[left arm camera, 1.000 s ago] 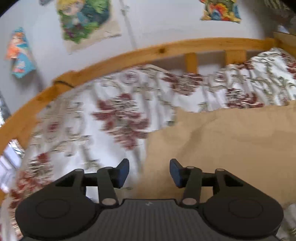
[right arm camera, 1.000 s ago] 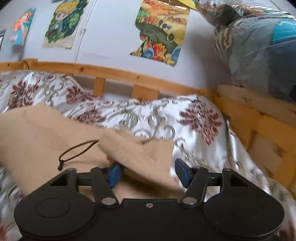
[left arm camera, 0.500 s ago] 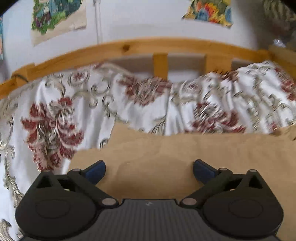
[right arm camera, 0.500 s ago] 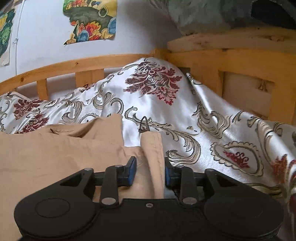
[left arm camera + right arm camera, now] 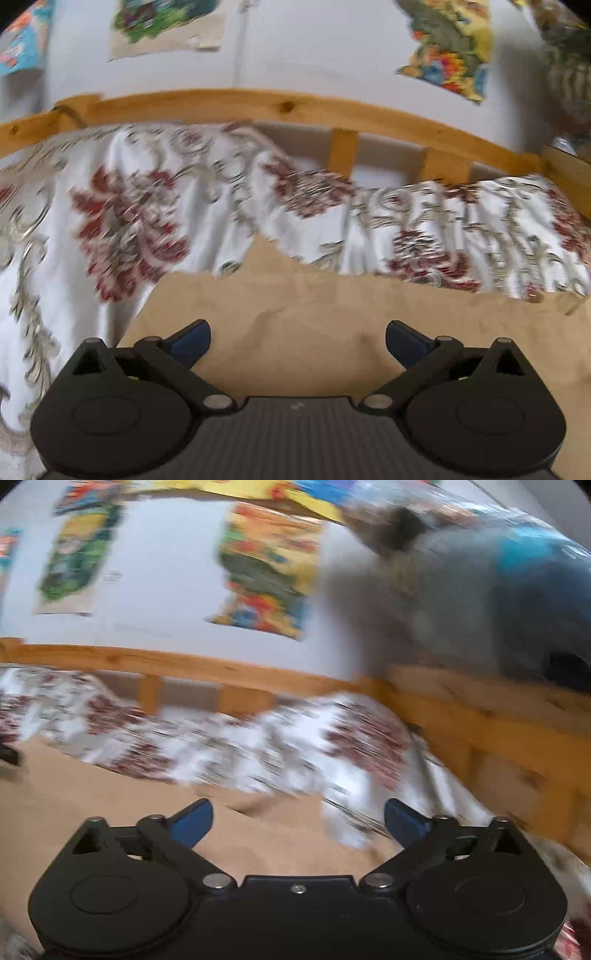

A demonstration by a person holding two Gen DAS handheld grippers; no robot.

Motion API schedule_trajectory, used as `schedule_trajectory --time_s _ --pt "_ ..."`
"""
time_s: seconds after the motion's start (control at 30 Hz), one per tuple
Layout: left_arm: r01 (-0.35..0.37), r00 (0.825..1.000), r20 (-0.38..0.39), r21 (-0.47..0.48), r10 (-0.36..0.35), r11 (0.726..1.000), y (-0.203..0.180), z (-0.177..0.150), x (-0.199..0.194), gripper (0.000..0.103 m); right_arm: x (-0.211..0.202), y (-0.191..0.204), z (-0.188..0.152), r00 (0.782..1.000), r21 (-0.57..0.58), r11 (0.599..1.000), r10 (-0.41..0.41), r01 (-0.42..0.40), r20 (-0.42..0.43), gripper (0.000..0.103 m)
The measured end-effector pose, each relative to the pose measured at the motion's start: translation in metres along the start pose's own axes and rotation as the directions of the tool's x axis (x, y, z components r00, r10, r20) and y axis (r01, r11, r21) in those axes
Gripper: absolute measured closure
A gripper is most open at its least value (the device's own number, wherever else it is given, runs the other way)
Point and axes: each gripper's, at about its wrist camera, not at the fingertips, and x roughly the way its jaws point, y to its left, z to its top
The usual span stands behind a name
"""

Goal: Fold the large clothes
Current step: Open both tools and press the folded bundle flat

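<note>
Lying on floral bedspread (image 5: 155, 206): tan garment (image 5: 314, 306) | wooden bed rail (image 5: 258, 107) behind | both claws spread

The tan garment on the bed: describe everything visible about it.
The tan garment is plain, matte, soft-looking cloth, lying spread flat with light creases on the floral bedspread. Its far edge runs uneven. The left hand-held gripper and right hand-held gripper are above it, both open, gripping nothing.

Black tongs (image 5: 297, 341), blue fingertips (image 5: 192, 825), silver screws
</note>
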Motion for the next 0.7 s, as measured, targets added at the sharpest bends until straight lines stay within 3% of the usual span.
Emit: schedule_trajectory --time_s 0.13,0.27,0.3,0.4,0.5,0.7 --pt "0.014 1.000 -0.014 0.060 -0.014 0.998 -0.018 0.010 0.006 0.000 0.038 0.038 0.015 0.983 0.063 0.986 0.158 -0.152 -0.097 0.001" --pt "-0.063 0.997 -0.035 0.121 0.068 0.991 -0.024 0.004 0.034 0.000 0.077 0.066 0.025 0.973 0.076 0.988 0.149 -0.138 -0.174 0.001" --pt "-0.052 0.997 -0.053 0.121 0.058 0.991 -0.019 -0.001 0.042 0.000 0.084 0.072 0.023 0.967 0.054 0.990 0.142 -0.133 -0.210 0.001" --pt "0.037 0.994 -0.100 -0.032 -0.040 0.999 0.005 -0.008 0.055 0.000 0.106 0.092 0.003 0.947 -0.029 0.991 0.113 -0.128 -0.302 0.001" --pt "0.070 0.992 -0.098 -0.047 -0.075 0.996 0.012 -0.016 0.062 0.000 0.101 0.100 -0.024 0.974 -0.056 0.993 0.093 -0.106 -0.208 0.001" --pt "0.079 0.995 -0.065 -0.027 -0.081 0.996 0.012 -0.024 0.063 0.000 0.104 0.111 -0.024 0.975 -0.115 0.990 0.057 -0.083 -0.216 0.001"
